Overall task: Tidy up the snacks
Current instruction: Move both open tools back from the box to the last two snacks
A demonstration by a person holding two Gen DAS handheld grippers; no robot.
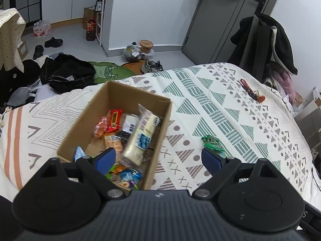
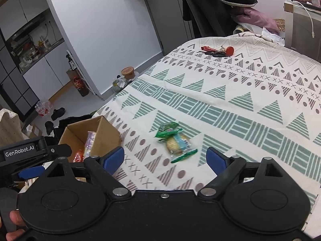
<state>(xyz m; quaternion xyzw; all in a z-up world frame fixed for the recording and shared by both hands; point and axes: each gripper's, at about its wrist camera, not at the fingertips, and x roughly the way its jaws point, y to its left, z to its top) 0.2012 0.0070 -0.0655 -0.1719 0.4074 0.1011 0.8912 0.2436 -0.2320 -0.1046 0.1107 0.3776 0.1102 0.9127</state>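
Hovering over the cardboard box (image 1: 120, 108) w/ snacks inside, your left gripper (image 1: 158, 158) is spread wide, holding nothing. Your right gripper (image 2: 165, 159) is also wide apart, empty, above the bed (image 2: 230, 104) near the green snack packet (image 2: 175, 140) beside the box.

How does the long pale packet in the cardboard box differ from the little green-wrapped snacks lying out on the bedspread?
The long pale packet sits inside the cardboard box, leaning on other snacks; the green-wrapped snacks lie flat on the bedspread, outside the box. The packet is whitish with purple and blue print; the snacks have green wrapping over a round yellowish biscuit. The packet looks much longer. Both are sealed in plastic, and neither is held by a tool.
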